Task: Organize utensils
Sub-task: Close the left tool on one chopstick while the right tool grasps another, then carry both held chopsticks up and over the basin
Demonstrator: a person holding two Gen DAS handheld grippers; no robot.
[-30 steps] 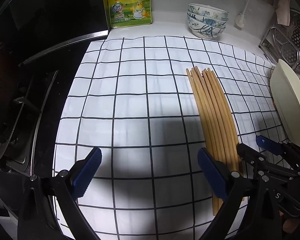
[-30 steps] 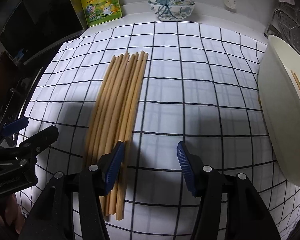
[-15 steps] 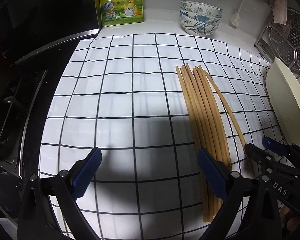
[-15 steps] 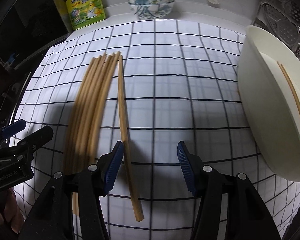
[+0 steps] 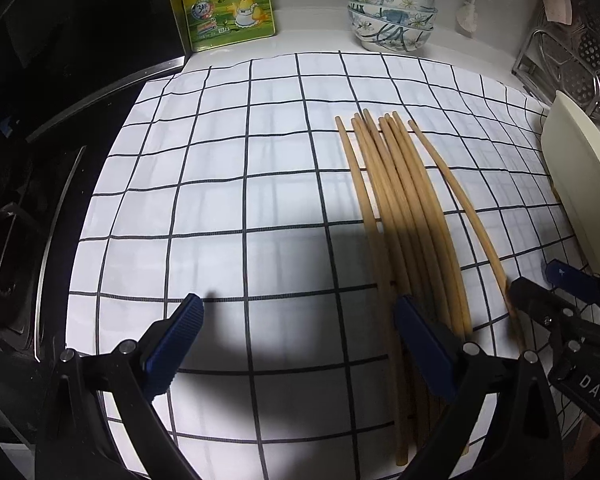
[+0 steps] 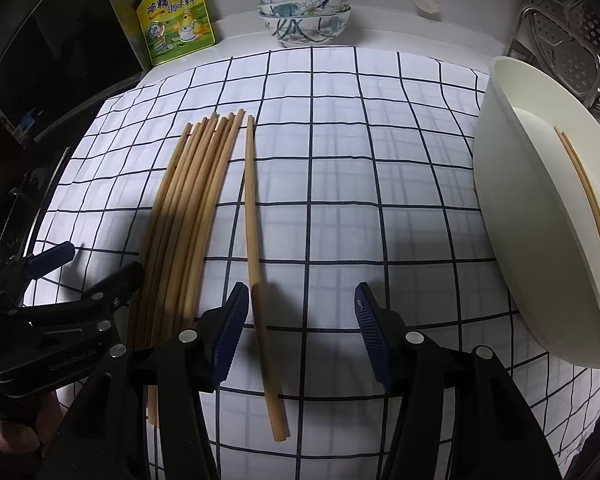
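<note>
One chopstick (image 6: pixel 256 248) had slid out of the bundle of chopsticks (image 6: pixel 188 216) since a second before and lay alone on the checked cloth (image 6: pixel 380 168) over the counter, just to the right of the rest. My right claw (image 6: pixel 298 328) hung over its near end with the jaws apart, the stick lying between them close by the left pad, not pinched. My left claw (image 5: pixel 296 344) stood wide open too, over bare cloth left of the bundle, and one more stick (image 6: pixel 588 216) rested in the cream basin (image 6: pixel 512 216) to the right.
</note>
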